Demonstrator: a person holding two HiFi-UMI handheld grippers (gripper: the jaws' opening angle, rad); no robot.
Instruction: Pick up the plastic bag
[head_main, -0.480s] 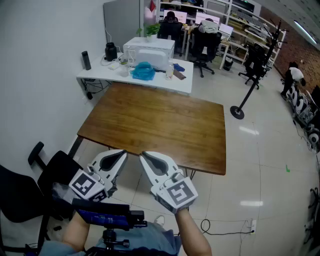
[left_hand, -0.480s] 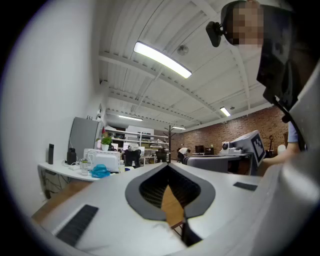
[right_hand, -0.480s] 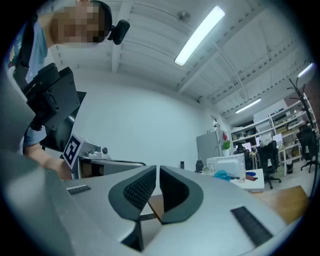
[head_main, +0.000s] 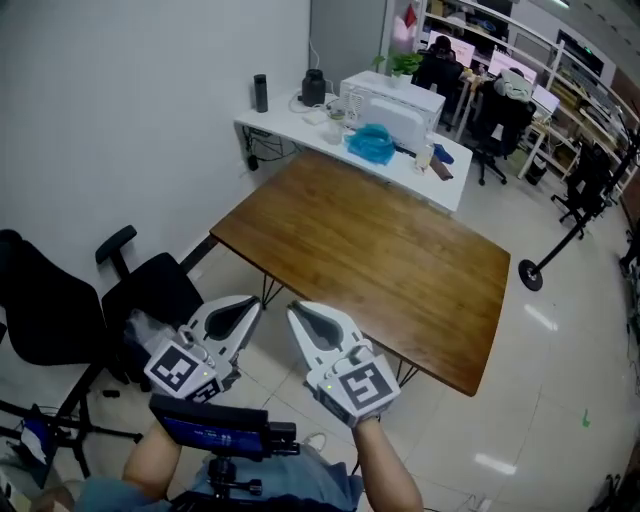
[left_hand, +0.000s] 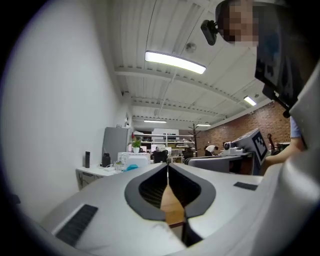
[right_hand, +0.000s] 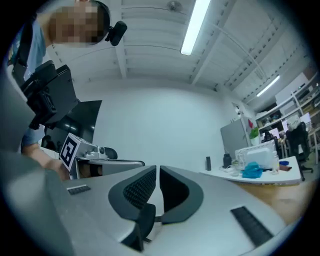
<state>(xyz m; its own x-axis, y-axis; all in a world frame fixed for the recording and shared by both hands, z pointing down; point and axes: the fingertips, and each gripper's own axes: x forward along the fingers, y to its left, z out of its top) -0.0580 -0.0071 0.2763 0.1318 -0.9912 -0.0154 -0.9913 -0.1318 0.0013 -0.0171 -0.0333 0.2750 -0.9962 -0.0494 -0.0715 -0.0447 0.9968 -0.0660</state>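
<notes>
A crumpled blue plastic bag (head_main: 372, 143) lies on the white table (head_main: 290, 128) at the far end, in front of a white printer (head_main: 392, 103); it also shows as the blue bag (right_hand: 251, 170) in the right gripper view. Both grippers are held level near my body, short of the wooden table's (head_main: 380, 250) near corner and far from the bag. My left gripper (head_main: 255, 301) has its jaws together with nothing in them, and the left gripper (left_hand: 167, 165) shows only table wood behind its tips. My right gripper (head_main: 292, 309), seen as the right gripper (right_hand: 157, 167) in its own view, is shut and empty too.
A black office chair (head_main: 60, 300) stands at my left by the wall. On the white table are a dark bottle (head_main: 260, 92) and a black jug (head_main: 314, 87). A black floor stand (head_main: 530, 272) is right of the wooden table, with office chairs and desks behind.
The head view has swung left: the tables now sit further right and at an angle, and the black chair shows more. Both grippers keep their place and stay shut.
</notes>
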